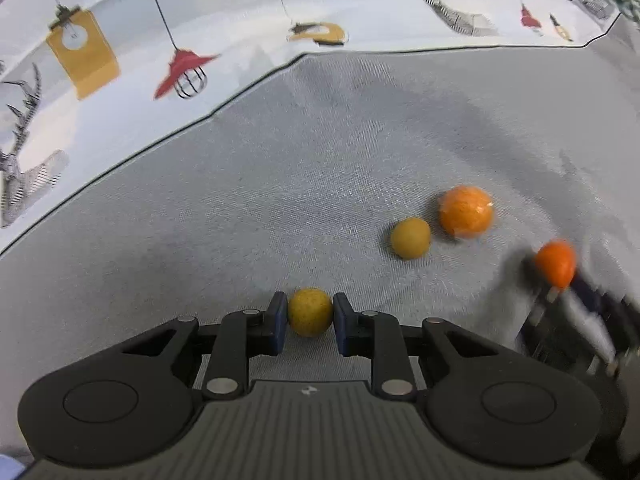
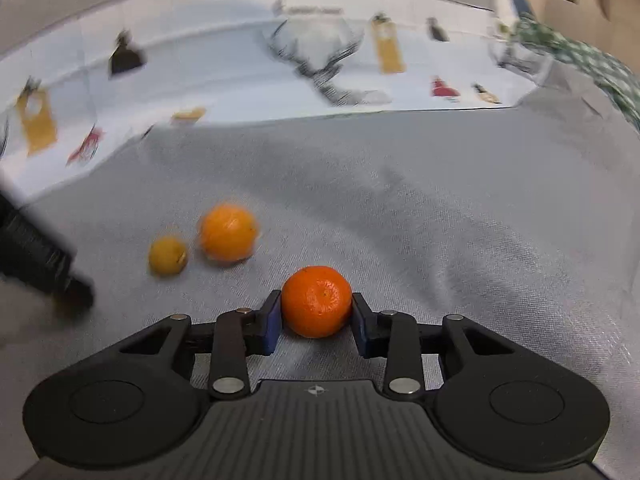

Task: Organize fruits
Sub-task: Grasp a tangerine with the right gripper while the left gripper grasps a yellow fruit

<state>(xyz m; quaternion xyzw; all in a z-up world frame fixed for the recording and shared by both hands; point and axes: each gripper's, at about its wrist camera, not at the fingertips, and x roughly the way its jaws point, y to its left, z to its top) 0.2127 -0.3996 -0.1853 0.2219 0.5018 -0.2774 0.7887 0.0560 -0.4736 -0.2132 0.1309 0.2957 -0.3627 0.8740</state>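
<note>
Grey cloth (image 1: 280,200) surface: left gripper (image 1: 310,314) clamps yellow fruit (image 1: 310,312); right gripper (image 2: 316,312) clamps tangerine (image 2: 316,300).

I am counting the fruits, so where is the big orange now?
The big orange lies on the grey cloth, right of centre in the left wrist view, just beside the small yellow fruit and held by no hand-held gripper.

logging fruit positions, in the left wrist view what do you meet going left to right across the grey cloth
small yellow fruit held in the left gripper → loose yellow fruit → large orange → small orange fruit held in the right gripper, blurred at the right edge
</note>
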